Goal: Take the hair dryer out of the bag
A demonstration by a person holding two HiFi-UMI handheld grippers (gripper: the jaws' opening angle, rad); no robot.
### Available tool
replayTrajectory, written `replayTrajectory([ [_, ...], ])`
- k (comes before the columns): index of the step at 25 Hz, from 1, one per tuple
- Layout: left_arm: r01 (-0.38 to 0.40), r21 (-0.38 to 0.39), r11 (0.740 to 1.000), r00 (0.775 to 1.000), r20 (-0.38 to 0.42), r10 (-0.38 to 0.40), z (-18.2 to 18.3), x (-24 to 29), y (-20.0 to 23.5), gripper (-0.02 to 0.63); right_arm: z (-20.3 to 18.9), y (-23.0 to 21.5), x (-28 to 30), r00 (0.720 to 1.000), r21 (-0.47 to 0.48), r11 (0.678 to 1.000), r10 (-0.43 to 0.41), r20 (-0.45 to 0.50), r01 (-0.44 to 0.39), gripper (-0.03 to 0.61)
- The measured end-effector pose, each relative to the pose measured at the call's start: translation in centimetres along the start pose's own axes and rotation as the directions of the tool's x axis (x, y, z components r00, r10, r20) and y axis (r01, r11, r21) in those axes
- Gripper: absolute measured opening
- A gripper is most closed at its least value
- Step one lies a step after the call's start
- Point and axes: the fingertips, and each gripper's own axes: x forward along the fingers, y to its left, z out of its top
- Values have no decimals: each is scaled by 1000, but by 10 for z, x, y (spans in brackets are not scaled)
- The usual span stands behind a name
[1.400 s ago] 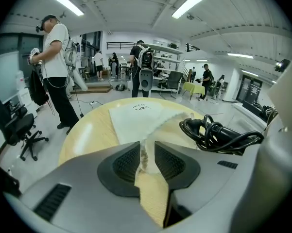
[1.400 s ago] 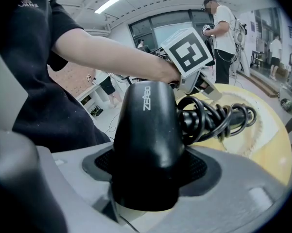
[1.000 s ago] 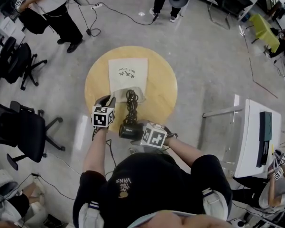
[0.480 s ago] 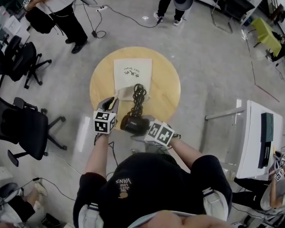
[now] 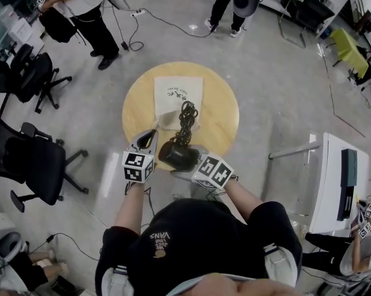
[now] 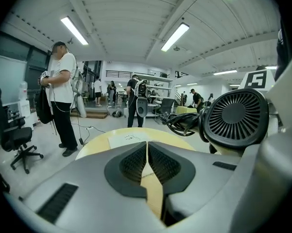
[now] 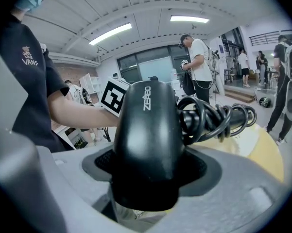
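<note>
**Head view.** A flat cream cloth bag [image 5: 179, 96] lies on the round light-wood tabletop [image 5: 219, 113]. Its near edge is crumpled and nothing bulges inside it. The black hair dryer with a coiled black cord [image 5: 178, 155] is outside the bag, at the tabletop's near edge. The right gripper [image 5: 191, 167] holds it by the barrel. The cord bundle [image 5: 186, 117] reaches from the dryer back toward the bag's near edge. The dark print on the bag is too small to read. The left gripper [image 5: 149, 135] hangs just left of the dryer, apart from it. The person's black shirt [image 5: 191, 245] reads "VANS".

**Left gripper view.** The ribbed dark fingers [image 6: 132, 163] are drawn nearly together, having just been closing, and nothing sits between them. Beyond them are the tabletop [image 6: 94, 147] and the bag [image 6: 128, 139]. At right is the dryer's round slotted rear grille [image 6: 235, 118], with the cord loops [image 6: 184, 123] beside it.

**Right gripper view.** The right gripper [image 7: 146, 191] is clamped on the dryer's glossy black barrel [image 7: 148, 130], which fills the gap between its fingers. White lettering along the barrel begins "ZEA". The tied cord [image 7: 214, 118] extends right, above the tabletop [image 7: 267, 152].
</note>
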Motion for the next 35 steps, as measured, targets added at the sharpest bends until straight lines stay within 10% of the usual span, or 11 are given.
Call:
replayTrajectory([
  [9, 19, -11, 1000, 998, 68, -18, 19, -29, -14, 16, 33, 11, -13, 985, 67, 997, 33, 169, -45, 353],
  [19, 15, -30, 999, 992, 122, -11, 25, -61, -25, 17, 77, 18, -46, 890, 177, 971, 68, 451, -163, 353],
  [35, 16, -77, 997, 972, 234, 3, 48, -104, -38, 14, 92, 11, -82, 810, 238, 959, -15, 587, -154, 353],
])
